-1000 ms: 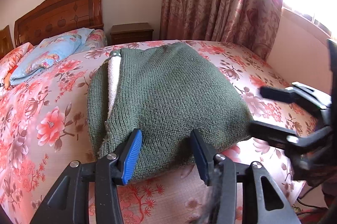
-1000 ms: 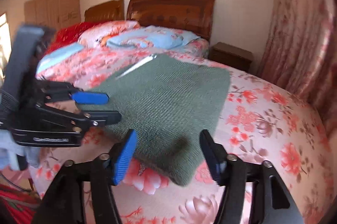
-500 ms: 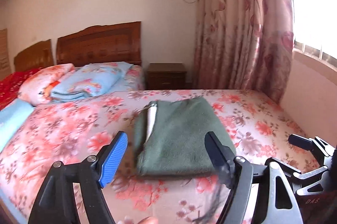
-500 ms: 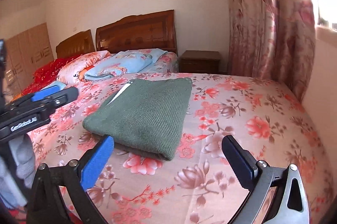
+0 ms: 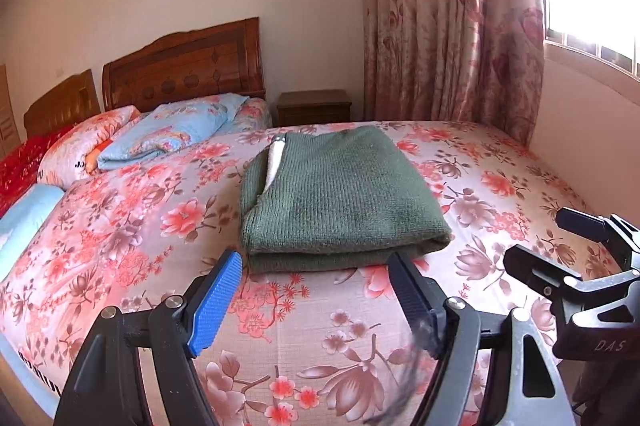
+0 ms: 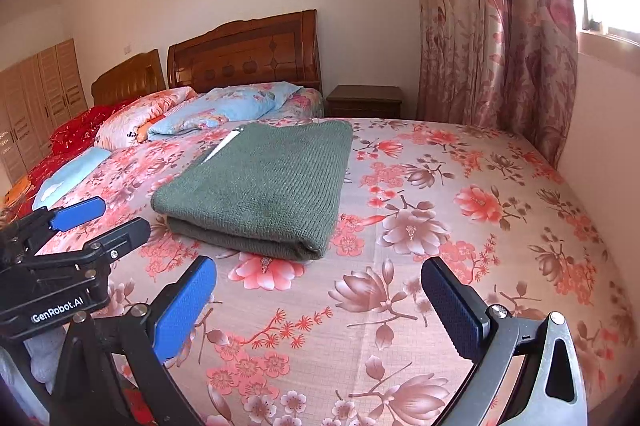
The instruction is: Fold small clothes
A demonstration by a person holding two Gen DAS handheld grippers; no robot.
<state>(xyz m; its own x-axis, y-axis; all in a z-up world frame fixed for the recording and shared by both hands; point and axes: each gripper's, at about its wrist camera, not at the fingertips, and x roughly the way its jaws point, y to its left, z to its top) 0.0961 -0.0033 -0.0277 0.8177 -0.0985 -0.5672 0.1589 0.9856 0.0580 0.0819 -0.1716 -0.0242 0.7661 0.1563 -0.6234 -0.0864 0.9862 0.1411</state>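
Both grippers now stand back from the green knitted garment (image 5: 340, 198), which a second ago sat between the pads of the left gripper (image 5: 316, 306) and now lies released, folded into a neat rectangle at twelve o'clock on the floral bedspread (image 5: 120, 226); probably means this piece is done. Going left to right: left gripper pulled clear with jaws wide apart, gripping and touching nothing, then right gripper (image 6: 320, 310) likewise spread wide and empty, with the garment at about eleven o'clock from it.
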